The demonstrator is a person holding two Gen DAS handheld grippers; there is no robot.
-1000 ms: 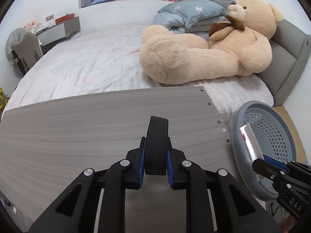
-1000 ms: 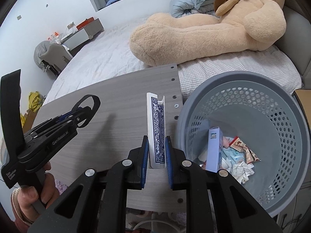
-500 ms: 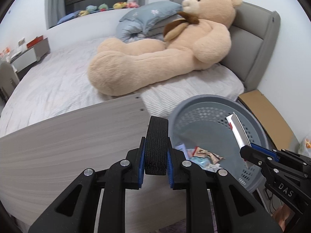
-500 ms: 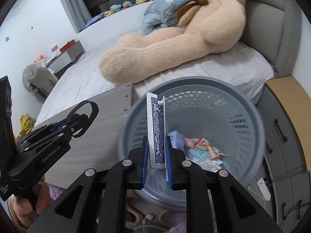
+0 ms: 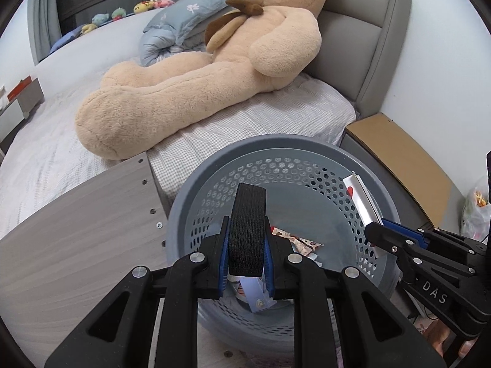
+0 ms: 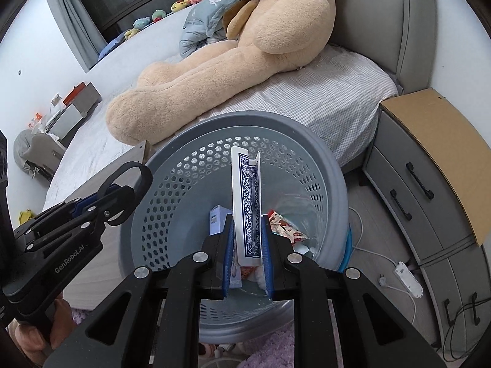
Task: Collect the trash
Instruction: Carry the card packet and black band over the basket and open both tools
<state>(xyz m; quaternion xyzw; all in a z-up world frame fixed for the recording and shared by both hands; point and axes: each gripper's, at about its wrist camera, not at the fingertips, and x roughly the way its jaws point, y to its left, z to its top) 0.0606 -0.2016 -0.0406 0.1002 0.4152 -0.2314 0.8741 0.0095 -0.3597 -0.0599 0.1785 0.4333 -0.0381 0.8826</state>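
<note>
Nearest me, my left gripper (image 5: 247, 239) has its jaws clenched on a black band loop (image 5: 248, 227), and my right gripper (image 6: 247, 239) has its jaws clenched on a blue-patterned playing card box (image 6: 247, 205), both held above the open mouth of the grey perforated trash basket (image 6: 172, 190). Inside the basket lie a snack wrapper (image 6: 287, 225), a small pale-blue carton (image 6: 217, 219) and crumpled paper, with the wood-grain surface (image 5: 76, 233) just beside the basket's rim. Beyond them the bed (image 5: 276, 113) carries a large tan teddy bear (image 5: 214, 70) against grey-blue pillows (image 5: 181, 27), and a nightstand (image 6: 429, 165) stands near the headboard.
</note>
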